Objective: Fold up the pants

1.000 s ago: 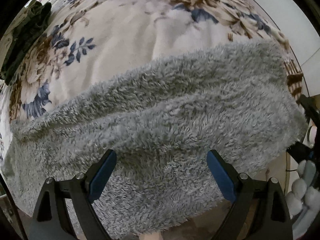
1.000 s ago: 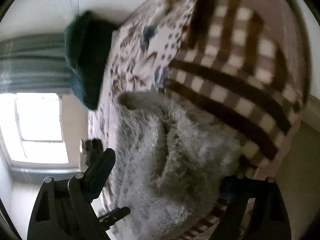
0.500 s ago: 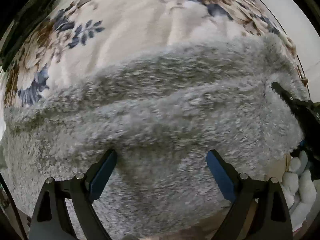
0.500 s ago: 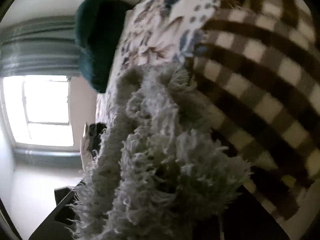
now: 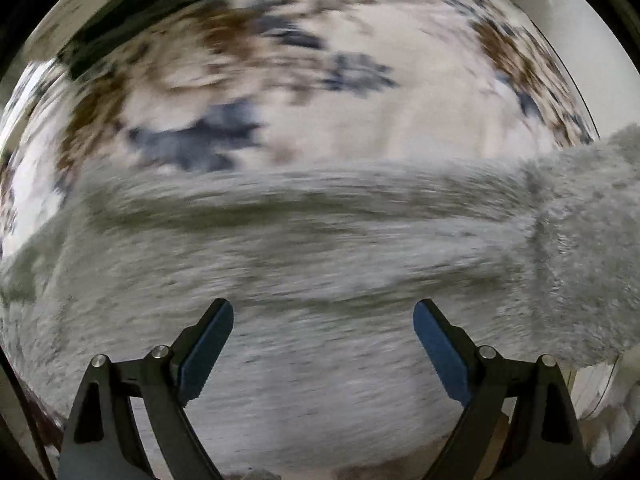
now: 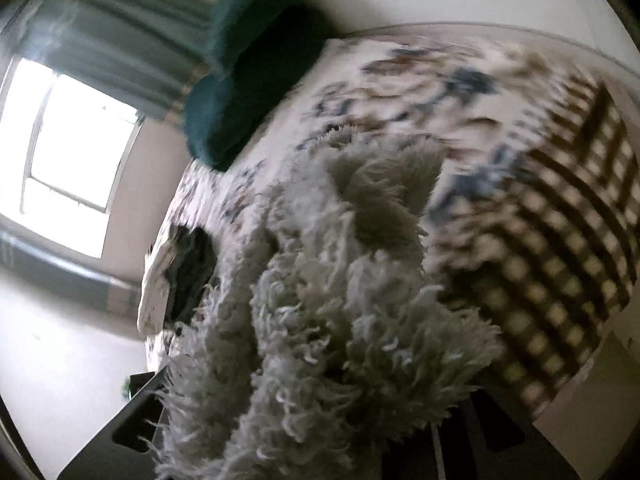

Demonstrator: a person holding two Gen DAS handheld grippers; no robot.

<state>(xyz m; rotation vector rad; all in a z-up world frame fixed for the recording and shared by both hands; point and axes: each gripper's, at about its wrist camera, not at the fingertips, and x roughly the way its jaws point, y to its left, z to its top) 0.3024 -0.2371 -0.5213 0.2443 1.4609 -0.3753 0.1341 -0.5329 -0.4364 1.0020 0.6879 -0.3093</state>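
Note:
The fluffy grey pants (image 5: 320,240) lie across the floral bedspread (image 5: 400,120). My left gripper (image 5: 322,312) points straight down over them, jaws wide open with nothing between its blue pads (image 5: 208,344). In the left wrist view, the pants' right end (image 5: 592,220) is lifted off the bed. In the right wrist view a bunched clump of the grey pants (image 6: 340,300) fills the middle and hides the fingers of my right gripper (image 6: 320,400), which is shut on that clump.
Dark green cushions (image 6: 256,60) sit at the head of the bed by a bright window (image 6: 76,140). A brown-and-cream checked blanket (image 6: 560,260) covers the bed's right side. A small heap of dark and white clothes (image 6: 188,272) lies at the left edge.
My right gripper closed on the pants' end and lifted it, rolling as it rose. My left gripper slid sideways along the pants, still open; its view is now motion-blurred.

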